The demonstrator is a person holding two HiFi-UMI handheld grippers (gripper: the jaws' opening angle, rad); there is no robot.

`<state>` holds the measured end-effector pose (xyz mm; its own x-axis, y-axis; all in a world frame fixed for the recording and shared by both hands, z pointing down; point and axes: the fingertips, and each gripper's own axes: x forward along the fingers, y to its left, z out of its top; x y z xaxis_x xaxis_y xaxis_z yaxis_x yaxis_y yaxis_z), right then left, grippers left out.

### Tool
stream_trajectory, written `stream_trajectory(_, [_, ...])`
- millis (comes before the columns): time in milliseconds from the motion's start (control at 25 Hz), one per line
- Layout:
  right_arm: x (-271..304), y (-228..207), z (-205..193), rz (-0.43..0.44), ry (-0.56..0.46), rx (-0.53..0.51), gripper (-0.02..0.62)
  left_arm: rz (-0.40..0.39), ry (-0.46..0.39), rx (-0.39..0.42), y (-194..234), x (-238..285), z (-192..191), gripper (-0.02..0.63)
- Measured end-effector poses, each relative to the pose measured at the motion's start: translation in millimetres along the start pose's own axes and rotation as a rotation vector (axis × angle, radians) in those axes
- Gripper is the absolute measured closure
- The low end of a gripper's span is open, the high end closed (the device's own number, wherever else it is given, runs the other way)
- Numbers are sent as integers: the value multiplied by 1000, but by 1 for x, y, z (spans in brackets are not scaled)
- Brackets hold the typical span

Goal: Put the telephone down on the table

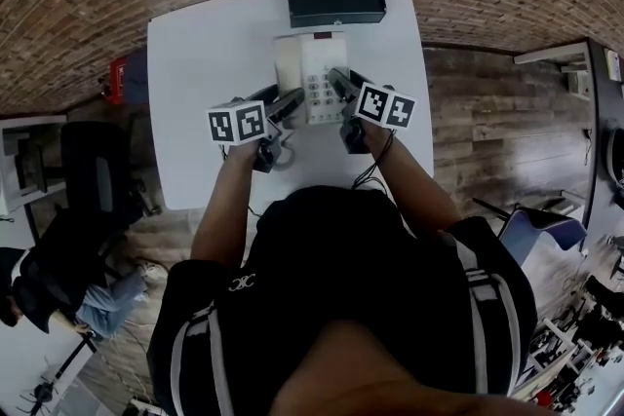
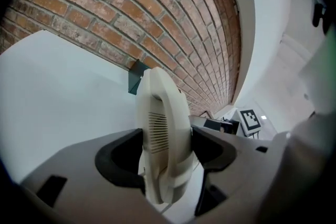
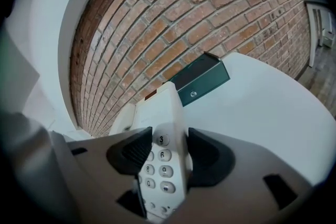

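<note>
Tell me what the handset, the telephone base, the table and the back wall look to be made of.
Handset: cream moulded plastic, matte, with a slotted grille.
Telephone base: same cream plastic, with pale round keys.
Table: smooth white top, probably laminate; no grain shows.
Wall: rough red-brown brick with pale mortar joints.

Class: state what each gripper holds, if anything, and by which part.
The left gripper holds the handset, clamped across its sides just below the grille. The right gripper holds the base, clamped at its keypad edge.
</note>
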<state>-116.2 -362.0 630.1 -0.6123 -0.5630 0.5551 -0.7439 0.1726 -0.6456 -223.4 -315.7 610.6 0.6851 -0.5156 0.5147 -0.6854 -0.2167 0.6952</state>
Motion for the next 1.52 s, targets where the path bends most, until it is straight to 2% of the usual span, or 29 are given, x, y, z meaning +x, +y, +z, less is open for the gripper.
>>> stream_trajectory(720, [38,-45,-16,-57,68,33,403,24,94,-69,42,44,-17,316])
stream_trajectory(1040, [40,-50,-21,-34,37,15,403,31,113,-73,48,48,-27,314])
stream_trajectory(1320, [33,-44,-18,-13,-5,14,403,55,47,-77,44,40,-26,314])
stream_trajectory(1520, [6,-38,6,-39,-132,-56,403,135,-62,3,39,17,-7,316])
